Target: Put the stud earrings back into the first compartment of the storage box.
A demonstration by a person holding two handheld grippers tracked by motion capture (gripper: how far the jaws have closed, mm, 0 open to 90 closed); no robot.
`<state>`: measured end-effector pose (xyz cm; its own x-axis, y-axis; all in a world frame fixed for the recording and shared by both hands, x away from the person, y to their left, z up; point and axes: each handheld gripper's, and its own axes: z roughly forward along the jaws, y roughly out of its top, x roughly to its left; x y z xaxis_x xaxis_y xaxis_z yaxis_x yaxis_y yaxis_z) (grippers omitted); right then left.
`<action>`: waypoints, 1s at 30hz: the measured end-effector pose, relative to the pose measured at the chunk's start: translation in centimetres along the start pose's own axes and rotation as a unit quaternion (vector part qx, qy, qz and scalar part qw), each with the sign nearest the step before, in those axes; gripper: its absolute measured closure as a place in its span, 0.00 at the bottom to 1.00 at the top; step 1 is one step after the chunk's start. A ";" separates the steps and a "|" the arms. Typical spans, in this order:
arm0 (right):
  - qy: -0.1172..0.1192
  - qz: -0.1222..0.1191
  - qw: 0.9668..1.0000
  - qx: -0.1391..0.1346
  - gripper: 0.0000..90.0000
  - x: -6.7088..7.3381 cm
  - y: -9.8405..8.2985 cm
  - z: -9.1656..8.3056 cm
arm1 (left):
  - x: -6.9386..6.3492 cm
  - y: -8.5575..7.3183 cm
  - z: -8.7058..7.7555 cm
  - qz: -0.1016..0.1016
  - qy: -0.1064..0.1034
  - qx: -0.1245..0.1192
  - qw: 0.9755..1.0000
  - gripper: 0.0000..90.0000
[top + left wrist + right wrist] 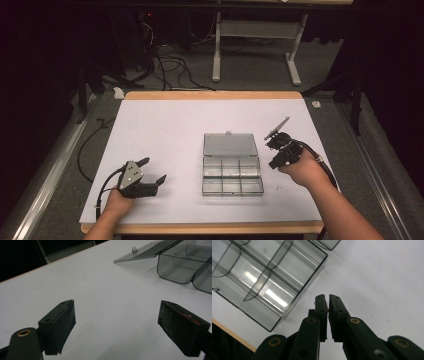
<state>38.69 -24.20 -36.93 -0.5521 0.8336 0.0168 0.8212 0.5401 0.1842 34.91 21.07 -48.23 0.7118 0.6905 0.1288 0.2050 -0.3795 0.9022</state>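
The clear compartment box (232, 170) sits mid-table, lid laid flat at its twelve o'clock. At its eight o'clock the left gripper (152, 172) rests with jaws spread wide. The right gripper view shows the right gripper (327, 305) clenched on a tiny speck, which the high view cannot resolve.

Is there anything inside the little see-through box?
The compartments of the clear box that can be seen look empty, and the white table shows through them. Its lid lies open behind it.
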 end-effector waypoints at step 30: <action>0.024 -0.100 0.995 0.003 0.96 6.7 5.4 2.8 | 0.0 0.0 0.0 0.003 -0.007 -0.003 1.000 0.17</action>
<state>39.82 -15.32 -38.59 -0.7105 0.7031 0.0274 0.6952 0.6954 0.1823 34.89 21.12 -48.22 0.7220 0.6796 0.1295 0.1957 -0.3801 0.9040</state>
